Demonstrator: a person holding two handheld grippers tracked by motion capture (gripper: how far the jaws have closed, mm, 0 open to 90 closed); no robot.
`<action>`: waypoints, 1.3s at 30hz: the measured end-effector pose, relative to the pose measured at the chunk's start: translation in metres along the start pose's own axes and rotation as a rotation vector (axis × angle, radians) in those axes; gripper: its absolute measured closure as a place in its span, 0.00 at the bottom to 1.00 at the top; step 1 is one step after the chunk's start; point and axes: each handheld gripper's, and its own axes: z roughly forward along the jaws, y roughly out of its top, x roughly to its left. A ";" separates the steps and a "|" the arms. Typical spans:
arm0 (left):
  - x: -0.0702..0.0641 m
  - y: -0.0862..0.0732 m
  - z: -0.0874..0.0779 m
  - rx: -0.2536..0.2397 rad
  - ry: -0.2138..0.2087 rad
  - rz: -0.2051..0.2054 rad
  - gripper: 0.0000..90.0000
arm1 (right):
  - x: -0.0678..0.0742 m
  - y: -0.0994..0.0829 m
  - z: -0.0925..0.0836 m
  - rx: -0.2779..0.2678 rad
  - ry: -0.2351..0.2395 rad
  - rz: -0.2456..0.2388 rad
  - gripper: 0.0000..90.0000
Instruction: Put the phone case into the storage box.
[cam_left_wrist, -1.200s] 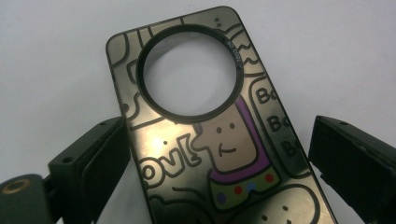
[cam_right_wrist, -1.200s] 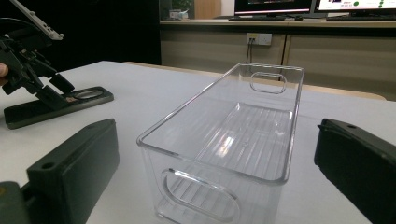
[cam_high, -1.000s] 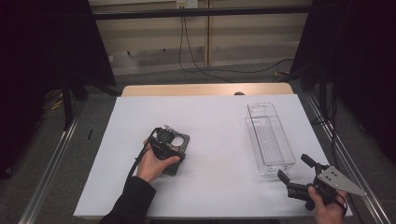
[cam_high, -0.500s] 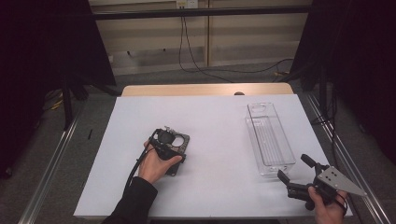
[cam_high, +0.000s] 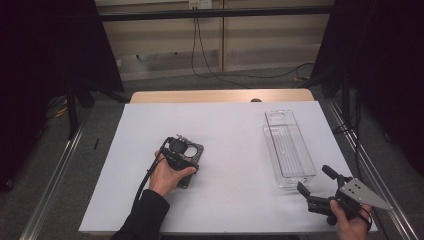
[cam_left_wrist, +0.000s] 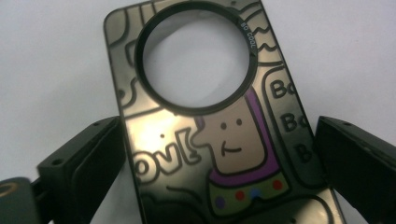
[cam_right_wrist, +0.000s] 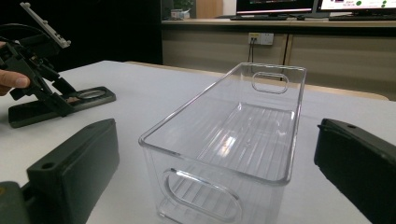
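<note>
So my left gripper (cam_high: 176, 150) is down over the phone case (cam_high: 186, 159), that dark printed one with the round ring hole, lying flat on the white table (cam_high: 230, 135), left of centre. In the left gripper view the jaws are spread, one on each long edge of the case (cam_left_wrist: 205, 135), and I think neither is touching yet, though it's tight on the left side. The long axis runs straight up between them, so closing should pinch it across the width. The right gripper (cam_high: 320, 187) is open too, pointing at the near end of the clear bin (cam_high: 289, 147), well apart from the case.
</note>
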 end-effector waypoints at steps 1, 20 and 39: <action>0.000 0.000 -0.001 0.002 0.005 0.003 0.07 | 0.000 0.000 0.000 0.000 -0.001 0.000 0.00; 0.004 0.001 -0.004 0.007 -0.007 0.005 0.13 | 0.000 0.000 0.000 -0.002 -0.001 0.001 0.00; 0.005 0.000 -0.007 -0.011 -0.017 0.010 0.13 | 0.000 0.000 0.000 -0.002 -0.001 0.001 0.00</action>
